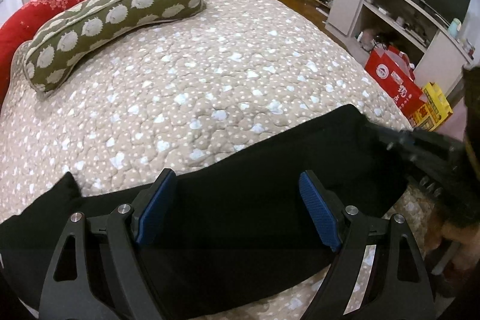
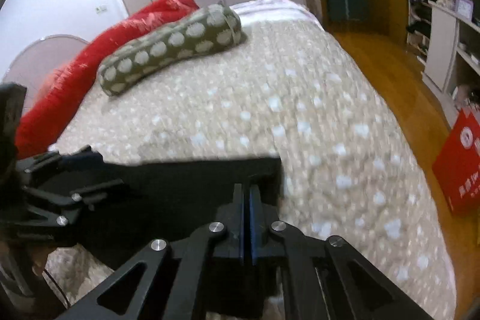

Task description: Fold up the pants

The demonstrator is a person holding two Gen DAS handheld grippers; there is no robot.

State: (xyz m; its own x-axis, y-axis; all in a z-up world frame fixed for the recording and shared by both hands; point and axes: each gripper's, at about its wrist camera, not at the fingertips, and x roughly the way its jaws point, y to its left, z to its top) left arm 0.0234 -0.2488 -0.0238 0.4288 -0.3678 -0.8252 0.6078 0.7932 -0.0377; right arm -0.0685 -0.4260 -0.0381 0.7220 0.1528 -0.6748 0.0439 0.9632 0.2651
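Black pants [image 1: 255, 170] are laid in a smooth band across the near edge of a quilted, dotted bedspread [image 1: 210, 65]. The left gripper [image 1: 237, 200] is held wide open over them (blue textured pads bare); the right gripper [image 2: 247, 194] is clamped shut on the cloth's edge.

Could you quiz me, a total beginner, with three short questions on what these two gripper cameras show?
1. True or false: the left gripper has its blue pads spread wide apart above the black pants.
2. What stands between the olive spotted pillow and the wall: A) a red cushion, B) a blue box, C) a lamp?
3. Fill in: the right gripper is ____ at the pants' right end.

Key
1. True: no cloth is pinched between the pads.
2. A, the red cushion.
3. Shut; whether cloth is caught between its pads is hard to tell.
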